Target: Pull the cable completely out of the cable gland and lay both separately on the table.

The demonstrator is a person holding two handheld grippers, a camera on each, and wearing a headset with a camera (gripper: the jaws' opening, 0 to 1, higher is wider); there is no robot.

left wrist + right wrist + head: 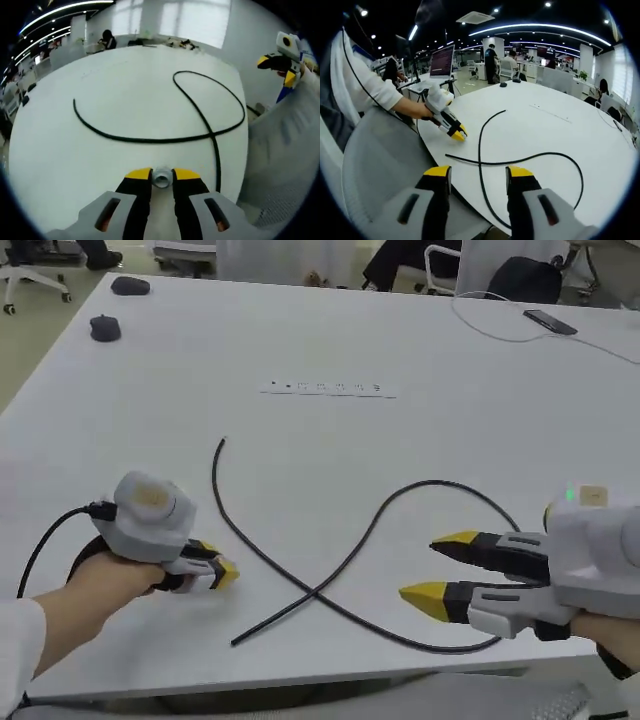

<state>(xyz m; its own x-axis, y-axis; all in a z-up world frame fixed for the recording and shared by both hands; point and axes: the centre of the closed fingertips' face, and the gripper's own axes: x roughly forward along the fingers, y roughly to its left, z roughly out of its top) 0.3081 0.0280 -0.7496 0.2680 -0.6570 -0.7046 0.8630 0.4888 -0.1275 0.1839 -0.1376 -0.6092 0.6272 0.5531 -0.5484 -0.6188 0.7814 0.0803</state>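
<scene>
A long black cable lies loose on the white table in a loop that crosses itself near the front edge. No fitting shows on it. The same cable curves ahead of my left gripper, which is shut on a small pale round cable gland just above the tabletop. In the head view the left gripper rests low at the front left, a little left of the cable. My right gripper hovers open at the front right beside the loop, with nothing between its jaws. The cable runs past the right gripper.
Two dark computer mice sit at the far left corner. A phone with a white lead lies far right. A flush socket strip marks the table's middle. Grey mesh chair fabric lies below the front edge.
</scene>
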